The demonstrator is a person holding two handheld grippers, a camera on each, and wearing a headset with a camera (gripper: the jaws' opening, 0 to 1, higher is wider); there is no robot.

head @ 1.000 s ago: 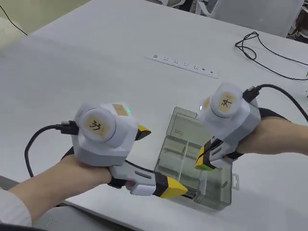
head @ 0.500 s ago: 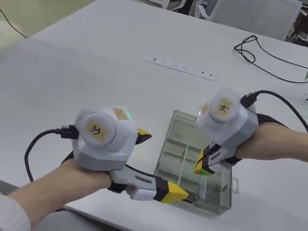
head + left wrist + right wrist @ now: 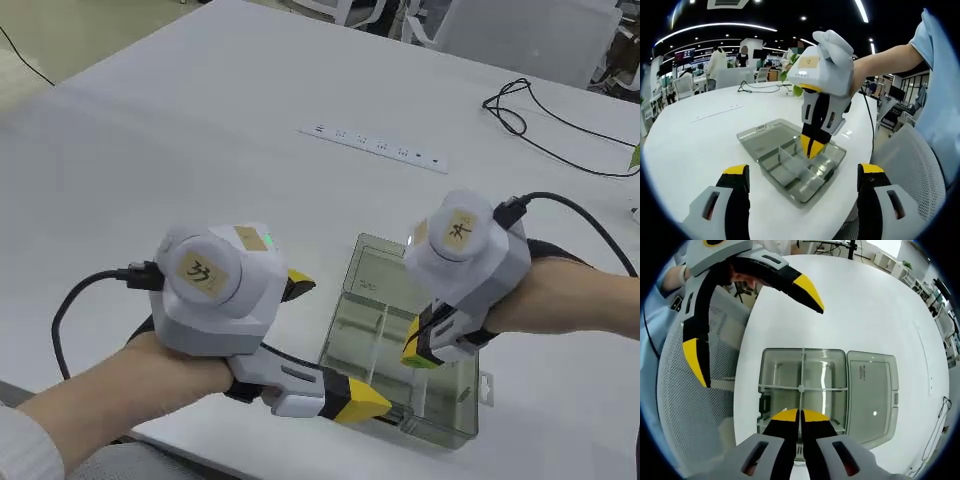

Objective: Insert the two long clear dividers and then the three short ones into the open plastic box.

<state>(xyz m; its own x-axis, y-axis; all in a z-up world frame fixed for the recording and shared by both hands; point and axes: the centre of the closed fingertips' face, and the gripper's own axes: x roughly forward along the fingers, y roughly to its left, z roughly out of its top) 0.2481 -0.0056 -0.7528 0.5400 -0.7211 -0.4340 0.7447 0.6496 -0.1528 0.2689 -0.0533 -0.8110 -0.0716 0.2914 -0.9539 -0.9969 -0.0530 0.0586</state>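
The clear plastic box (image 3: 372, 352) lies near the table's front edge with its lid (image 3: 381, 265) open and flat behind it. Clear dividers (image 3: 802, 388) stand crossed inside it, one long and one across. My right gripper (image 3: 421, 358) points down into the box, its jaws shut on the top edge of a thin clear divider (image 3: 802, 365), also seen from the left gripper view (image 3: 812, 146). My left gripper (image 3: 330, 345) hovers open just left of the box, its jaws either side of the box's near corner (image 3: 803, 170), holding nothing.
A white power strip (image 3: 375, 147) lies further back on the table (image 3: 180, 130), and a black cable (image 3: 540, 110) loops at the back right. The table's edge runs just in front of the box, with a mesh chair (image 3: 715, 370) below it.
The head view has shifted a little. Both grippers and the box keep nearly the same places relative to each other.
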